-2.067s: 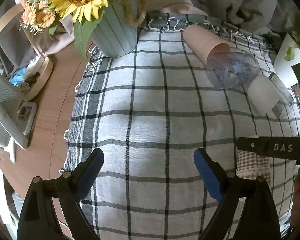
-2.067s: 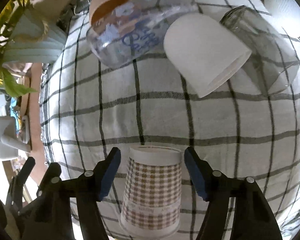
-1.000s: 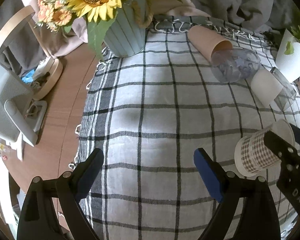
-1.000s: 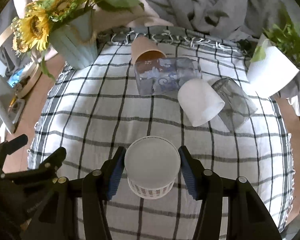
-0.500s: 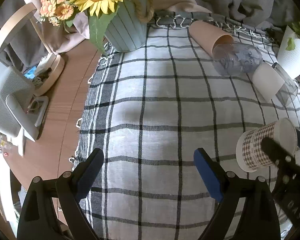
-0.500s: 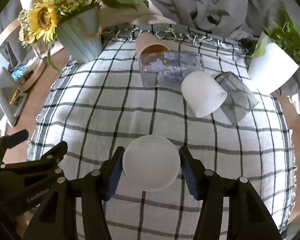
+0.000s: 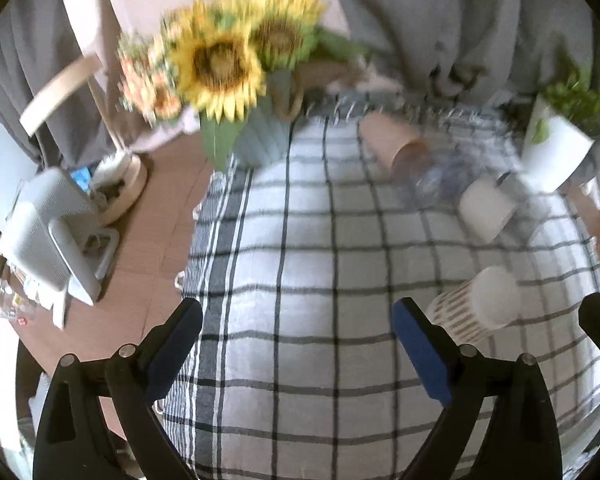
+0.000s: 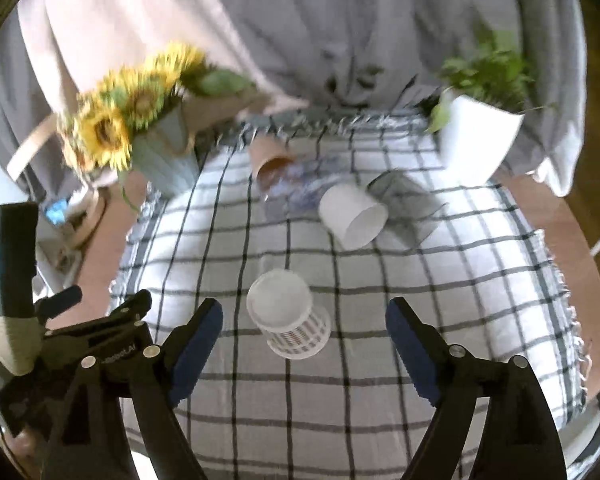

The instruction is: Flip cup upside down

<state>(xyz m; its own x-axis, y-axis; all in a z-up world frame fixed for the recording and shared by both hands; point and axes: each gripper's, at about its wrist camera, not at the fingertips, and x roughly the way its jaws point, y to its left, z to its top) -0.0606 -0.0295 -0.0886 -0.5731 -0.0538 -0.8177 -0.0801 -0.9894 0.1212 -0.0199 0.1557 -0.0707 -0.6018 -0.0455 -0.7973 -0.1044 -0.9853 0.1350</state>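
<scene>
A checked paper cup stands upside down on the plaid cloth, its white base up. It also shows in the left wrist view, at the right. My right gripper is open and empty, pulled back above and behind the cup, apart from it. My left gripper is open and empty over the cloth's left part. Both views are motion-blurred.
Several other cups lie on their sides at the back: a tan cup, a clear printed cup, a white cup, a grey glass. A sunflower vase stands back left, a white plant pot back right.
My right gripper has opened and let go of the checked cup, which now stands base-up on the cloth. Both grippers have drawn back and up.
</scene>
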